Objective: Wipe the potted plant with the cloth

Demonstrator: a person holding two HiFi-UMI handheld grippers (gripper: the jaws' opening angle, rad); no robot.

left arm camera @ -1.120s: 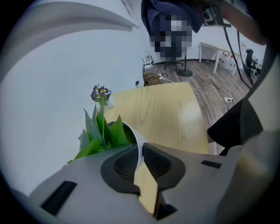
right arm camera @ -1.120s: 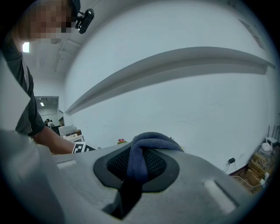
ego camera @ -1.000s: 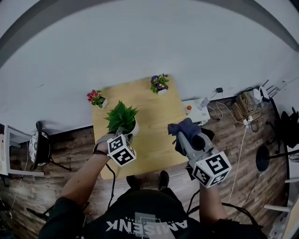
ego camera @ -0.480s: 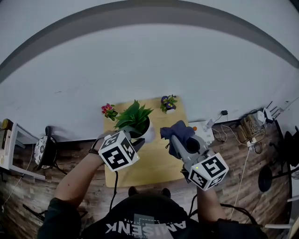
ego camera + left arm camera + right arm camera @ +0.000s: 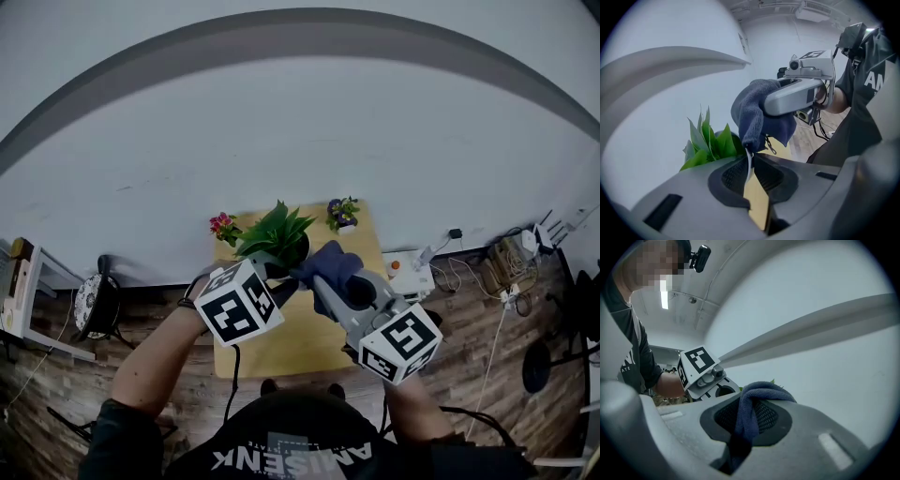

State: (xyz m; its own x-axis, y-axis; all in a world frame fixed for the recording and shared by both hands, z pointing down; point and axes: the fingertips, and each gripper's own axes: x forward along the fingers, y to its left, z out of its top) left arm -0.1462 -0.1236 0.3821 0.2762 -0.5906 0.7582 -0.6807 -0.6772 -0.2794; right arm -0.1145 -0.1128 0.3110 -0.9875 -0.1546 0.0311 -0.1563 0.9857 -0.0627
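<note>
Only up close, left hand-held gripper (image 5: 750,161) pinching potted plant (image 5: 710,143) rim, right hand-held gripper (image 5: 752,402) clamping cloth (image 5: 764,390).

A square light-wood table (image 5: 291,339) is standing below the left claw (image 5: 279,274) and right claw (image 5: 321,277). A small pink-flowered pot (image 5: 222,226) and a small purple-flowered pot (image 5: 342,215) are sitting beyond them, at its far corners.

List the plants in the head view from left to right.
small pink-flowered plant → large green leafy potted plant → small purple-flowered plant
</note>
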